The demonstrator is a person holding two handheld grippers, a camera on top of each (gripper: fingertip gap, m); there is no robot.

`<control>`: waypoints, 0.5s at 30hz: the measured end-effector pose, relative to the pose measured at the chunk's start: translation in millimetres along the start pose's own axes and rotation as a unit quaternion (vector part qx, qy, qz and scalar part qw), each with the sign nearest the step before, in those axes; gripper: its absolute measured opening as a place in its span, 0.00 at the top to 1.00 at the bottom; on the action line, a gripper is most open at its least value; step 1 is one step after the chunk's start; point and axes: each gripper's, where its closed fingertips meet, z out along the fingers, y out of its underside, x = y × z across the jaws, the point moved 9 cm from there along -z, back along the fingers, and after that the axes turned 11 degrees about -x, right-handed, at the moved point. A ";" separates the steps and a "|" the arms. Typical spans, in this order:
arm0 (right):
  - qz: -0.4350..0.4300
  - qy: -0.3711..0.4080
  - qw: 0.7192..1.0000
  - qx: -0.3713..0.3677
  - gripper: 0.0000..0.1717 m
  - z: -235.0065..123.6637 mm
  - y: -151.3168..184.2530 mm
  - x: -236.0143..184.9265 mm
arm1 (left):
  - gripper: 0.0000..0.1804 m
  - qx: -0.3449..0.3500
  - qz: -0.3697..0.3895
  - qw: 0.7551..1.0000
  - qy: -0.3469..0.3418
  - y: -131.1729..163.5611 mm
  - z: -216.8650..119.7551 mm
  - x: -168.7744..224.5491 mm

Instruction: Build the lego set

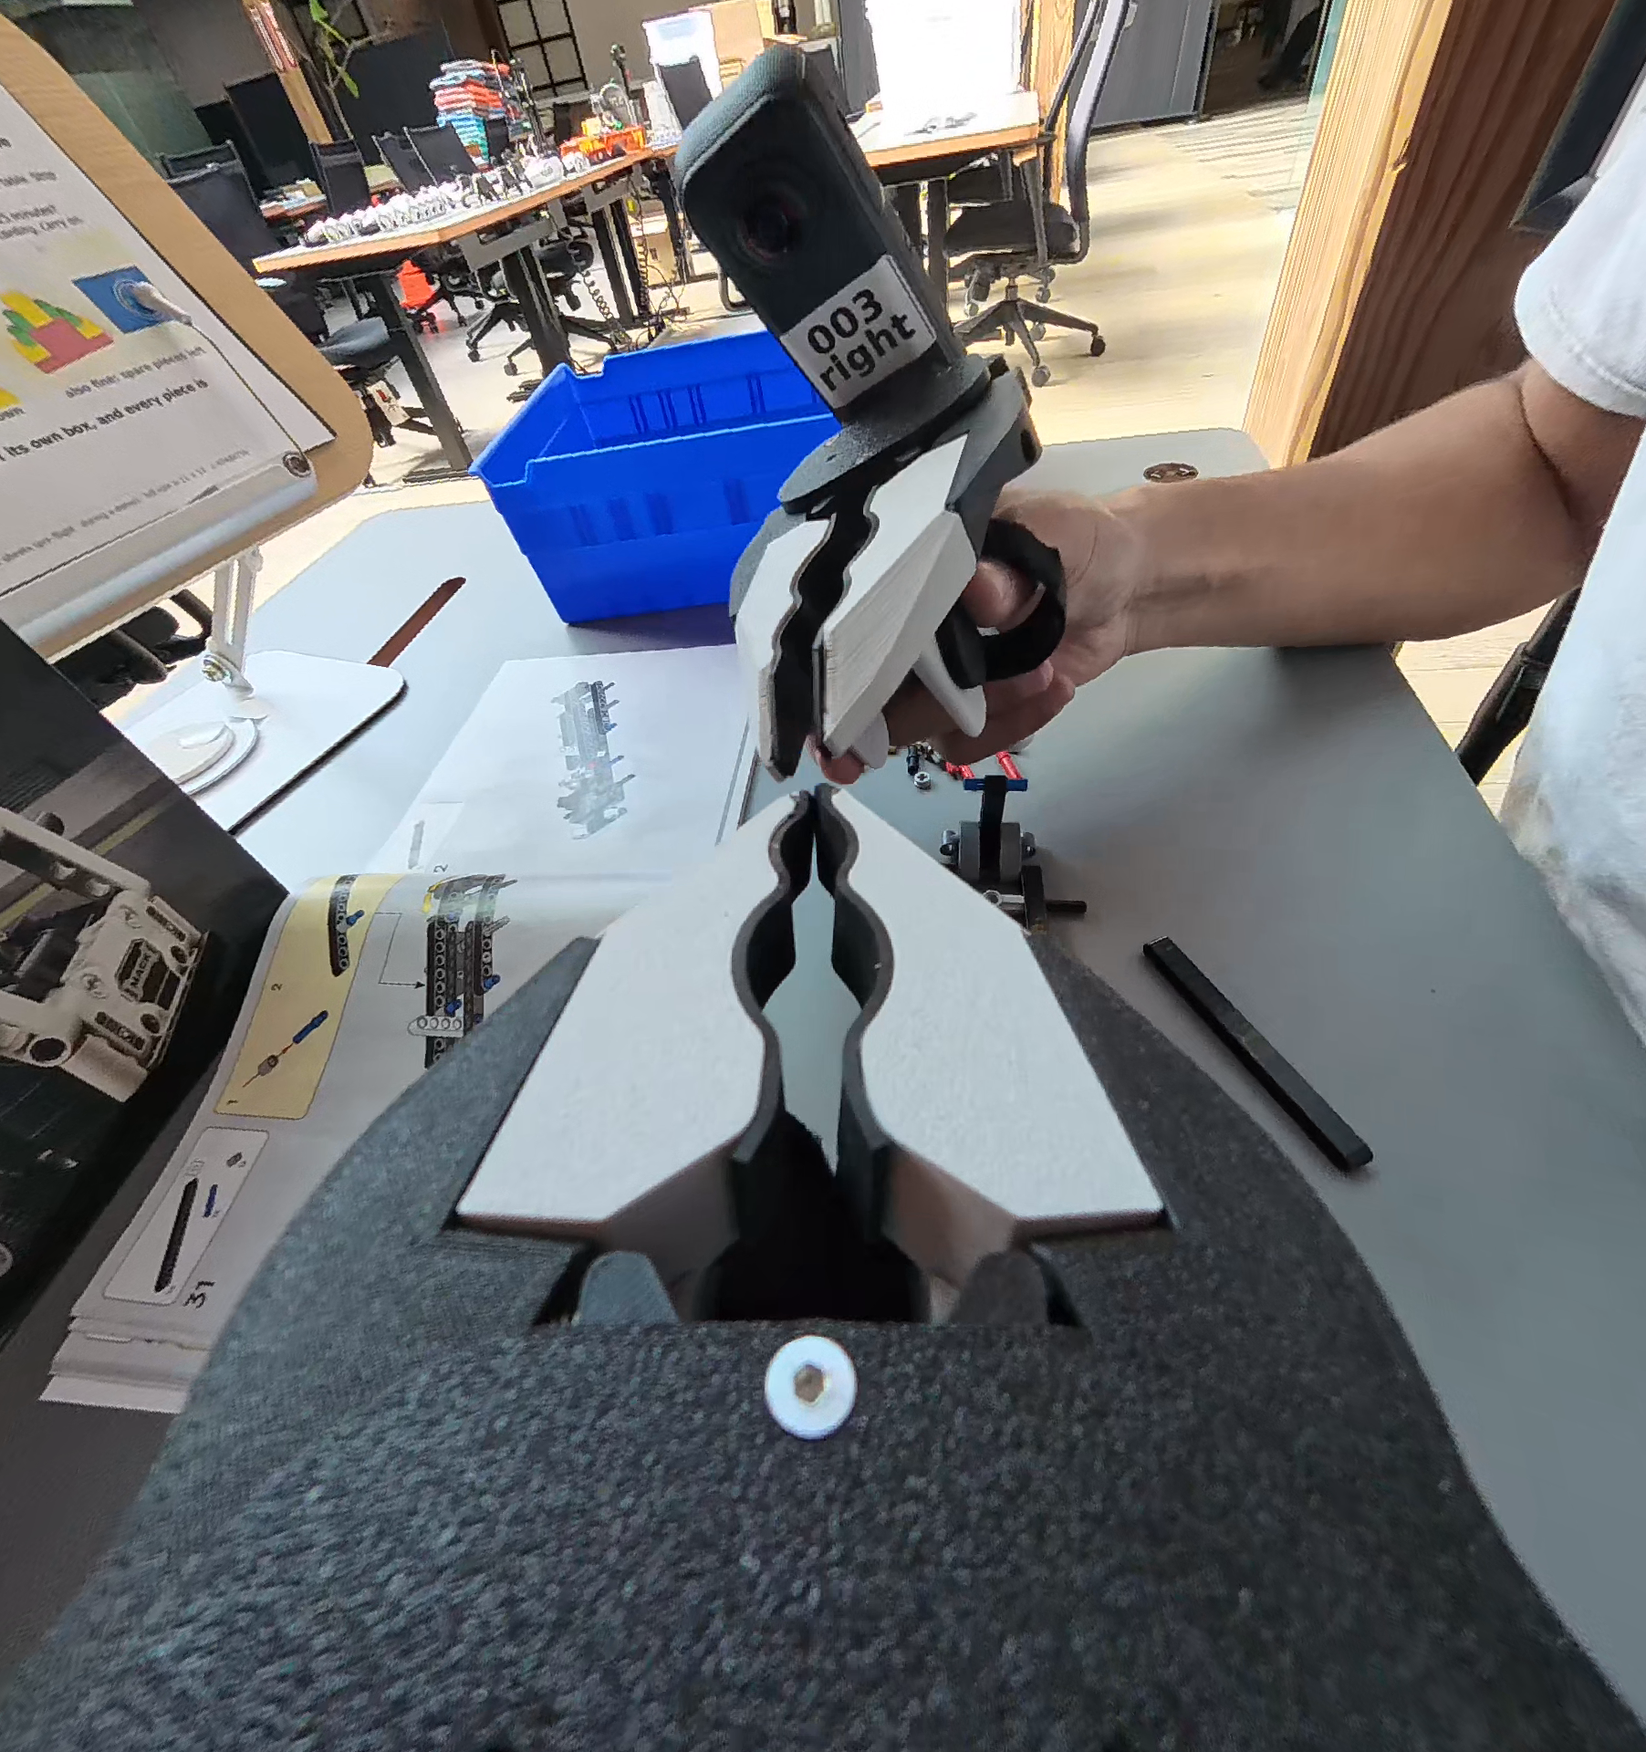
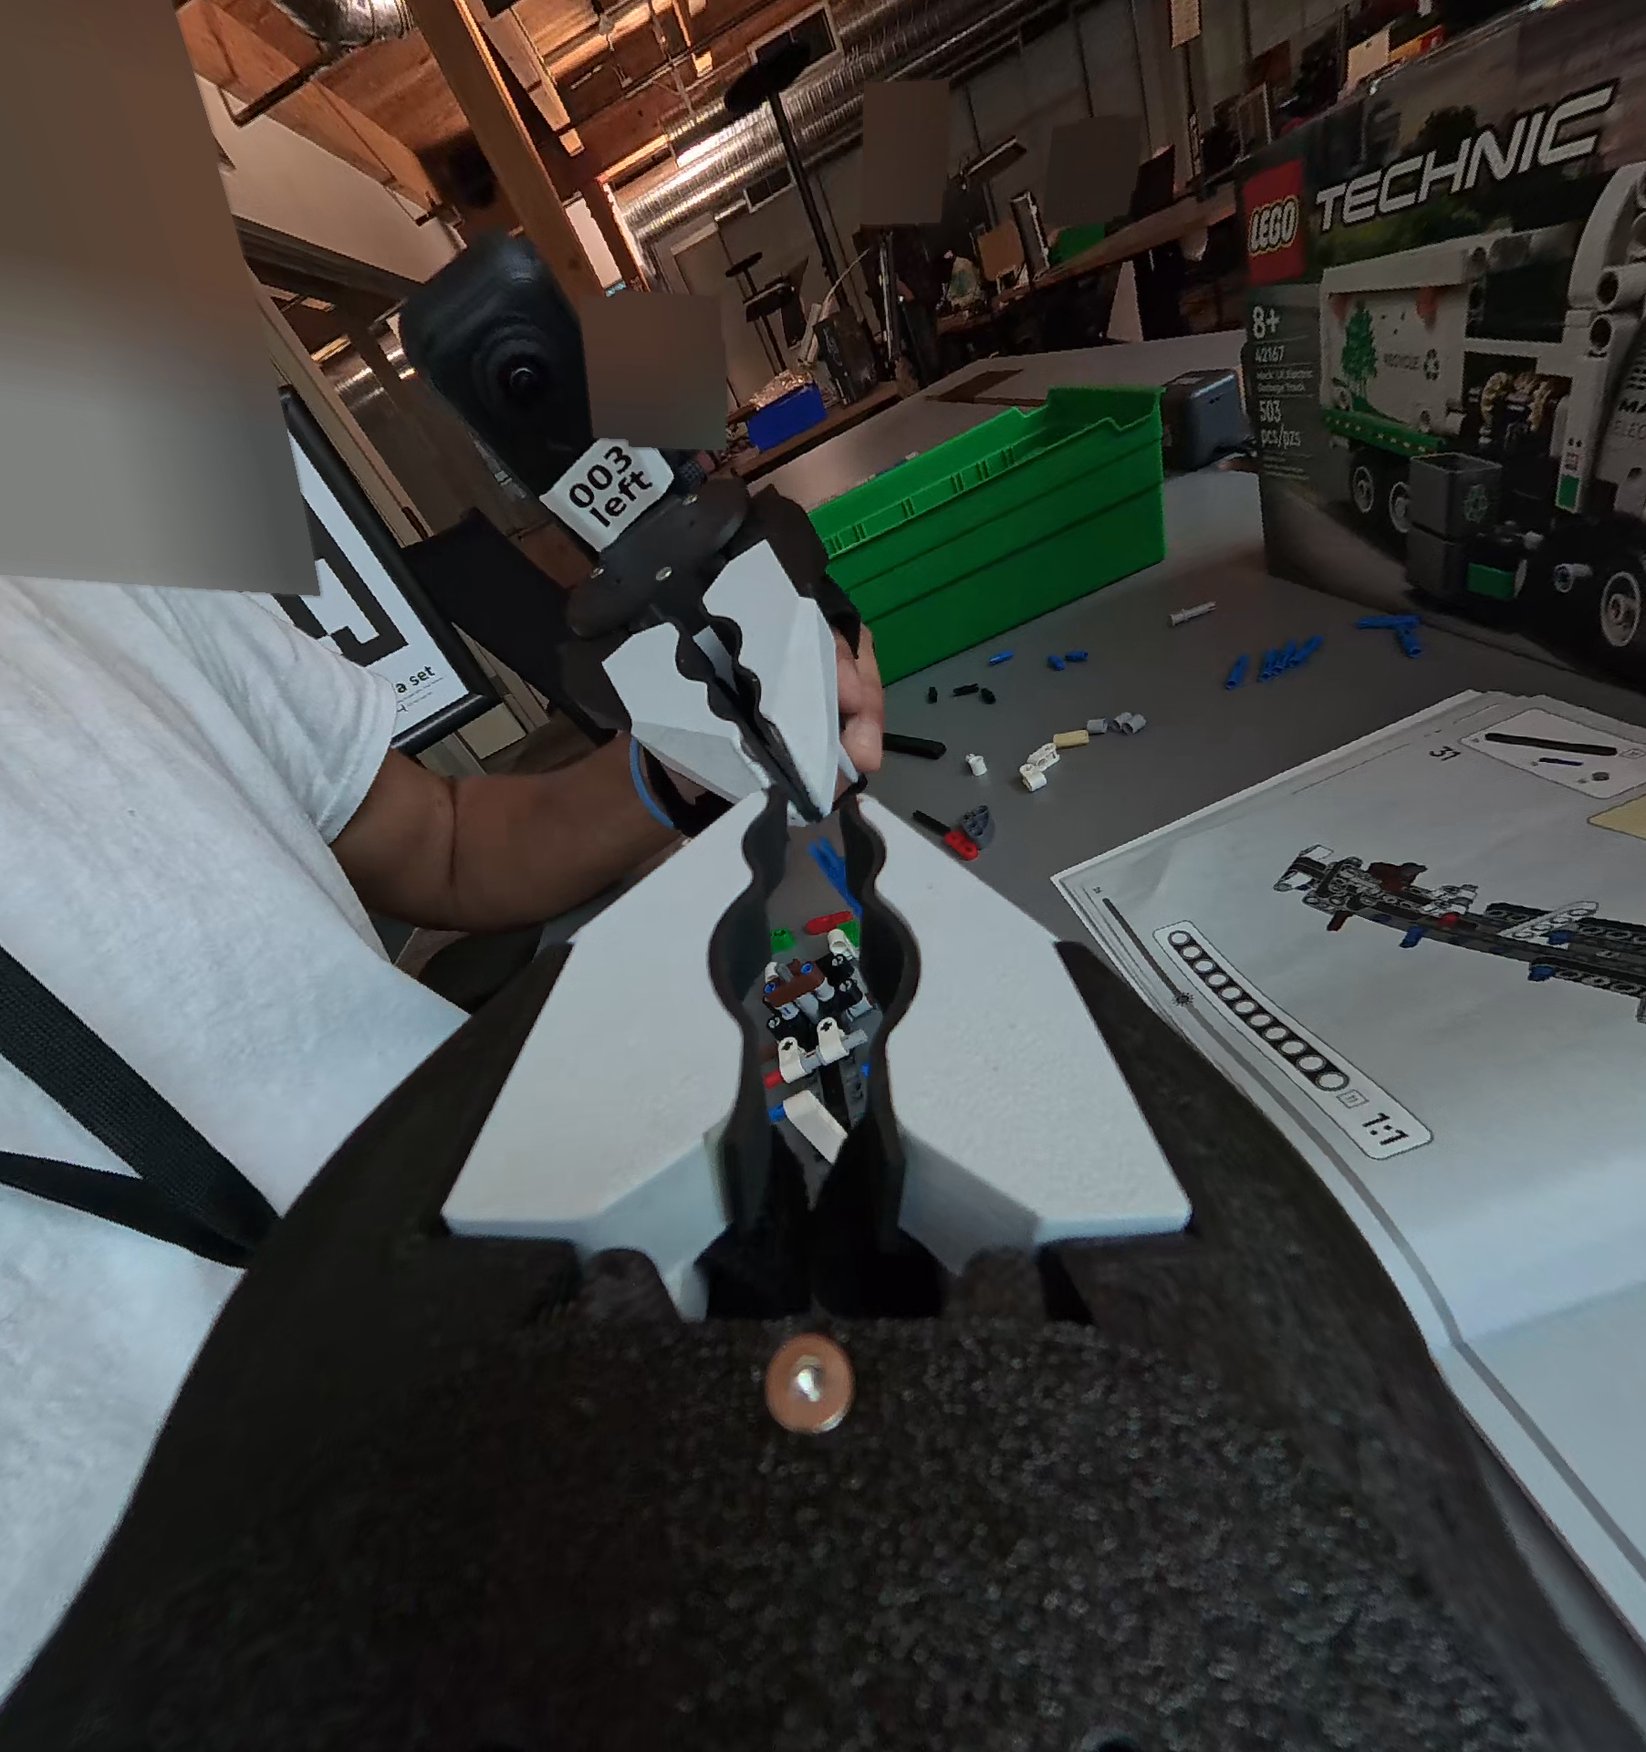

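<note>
My left gripper [image 1: 814,806] is shut with nothing between its pads, held above the grey table [image 1: 1274,853]. My right gripper [image 1: 814,763] hangs tip to tip just above it, jaws a little apart and empty. In the right wrist view the left gripper's shut tip [image 2: 803,806] sits at the mouth of my right gripper [image 2: 819,817], and the right pads do not press on it. Below the tips lies a small assembly of grey and black building pieces [image 1: 995,853]. It also shows between my right fingers [image 2: 814,1024].
A black beam [image 1: 1255,1052] lies on the table at right. A blue bin [image 1: 658,474] and a sheet on a stand [image 1: 89,332] stand behind. An open instruction booklet [image 2: 1369,948], a toy set box [image 2: 1483,379], a green bin [image 2: 990,531] and loose blue pins [image 2: 1274,664] are nearby. My two grippers' fingertips are within a few centimetres of each other.
</note>
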 end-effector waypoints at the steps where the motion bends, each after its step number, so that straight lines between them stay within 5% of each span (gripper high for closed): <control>1: -0.001 0.000 1.000 0.000 0.96 -0.4 -0.1 0.0 | 1.00 -0.002 0.000 1.000 0.000 0.2 0.8 0.1; 6: -0.050 0.103 0.991 -0.065 0.97 -10.0 5.9 12.7 | 1.00 -0.047 -0.011 0.999 -0.008 12.0 3.9 -6.2; 15: -0.069 0.195 0.975 -0.076 0.95 -75.3 0.6 22.2 | 0.95 -0.218 0.005 0.970 0.106 31.8 52.8 -4.5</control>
